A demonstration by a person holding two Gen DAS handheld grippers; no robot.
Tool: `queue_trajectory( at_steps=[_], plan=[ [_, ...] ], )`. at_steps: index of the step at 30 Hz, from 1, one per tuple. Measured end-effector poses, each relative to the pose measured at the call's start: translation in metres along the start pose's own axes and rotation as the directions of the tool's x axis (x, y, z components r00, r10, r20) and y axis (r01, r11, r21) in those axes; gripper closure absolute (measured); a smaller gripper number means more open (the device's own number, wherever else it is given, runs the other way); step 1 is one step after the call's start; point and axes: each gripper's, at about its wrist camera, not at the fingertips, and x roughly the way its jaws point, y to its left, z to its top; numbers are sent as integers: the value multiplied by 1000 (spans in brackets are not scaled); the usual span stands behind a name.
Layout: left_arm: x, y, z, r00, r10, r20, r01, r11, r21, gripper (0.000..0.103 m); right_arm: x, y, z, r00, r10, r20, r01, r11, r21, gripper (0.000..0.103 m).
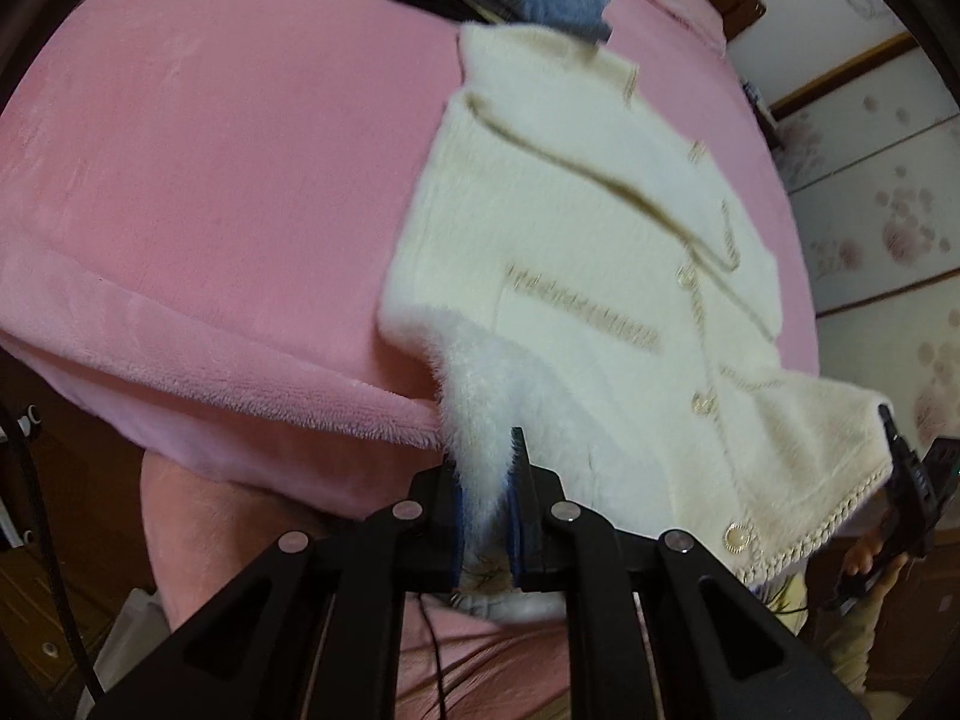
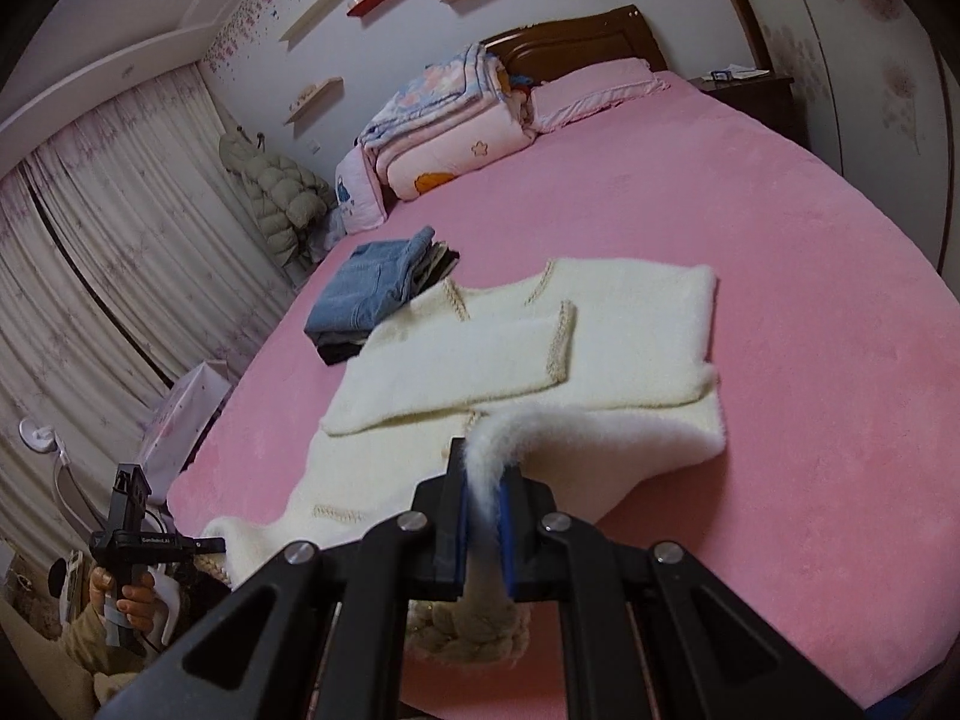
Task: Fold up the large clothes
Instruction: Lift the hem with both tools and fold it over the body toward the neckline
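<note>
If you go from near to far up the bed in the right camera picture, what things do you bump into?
Right gripper pinching the hem, then the fluffy cream cardigan, then the folded jeans, then the stacked quilts, then the wooden headboard.

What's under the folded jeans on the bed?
Under the blue jeans sits a stack of other folded clothes, dark fabric showing at its edges, all on the pink bedspread. How many pieces, and what they are, the jeans hide.
</note>
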Motion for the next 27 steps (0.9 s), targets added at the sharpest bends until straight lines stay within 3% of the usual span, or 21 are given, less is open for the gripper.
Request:
queue_trajectory(
  at_steps=[9, 12, 17, 21, 24, 27],
  plan=[
    [30, 28, -54, 976, 109, -190, -99, 993, 58, 92, -3, -12, -32, 998, -26, -62, 29, 999, 45, 96],
    [28, 24, -59, 974, 132, -184, -112, 987, 111, 90, -3, -17, -38, 996, -39, -75, 44, 998, 55, 96],
    [23, 17, -63, 962, 231, -148, -196, 955, 221, 87, -4, -20, -45, 996, -42, -81, 47, 997, 58, 96],
    [18, 17, -55, 974, 214, -75, -192, 954, 231, 83, -1, -23, -49, 995, -42, -87, 48, 996, 70, 96],
    [29, 24, -40, 973, 232, -16, -222, 945, 241, 74, -2, -24, -50, 995, -46, -90, 53, 996, 67, 96],
    [43, 40, -29, 979, 203, -35, -192, 961, 199, 74, -3, -26, -53, 994, -59, -97, 65, 996, 63, 96]
  ],
)
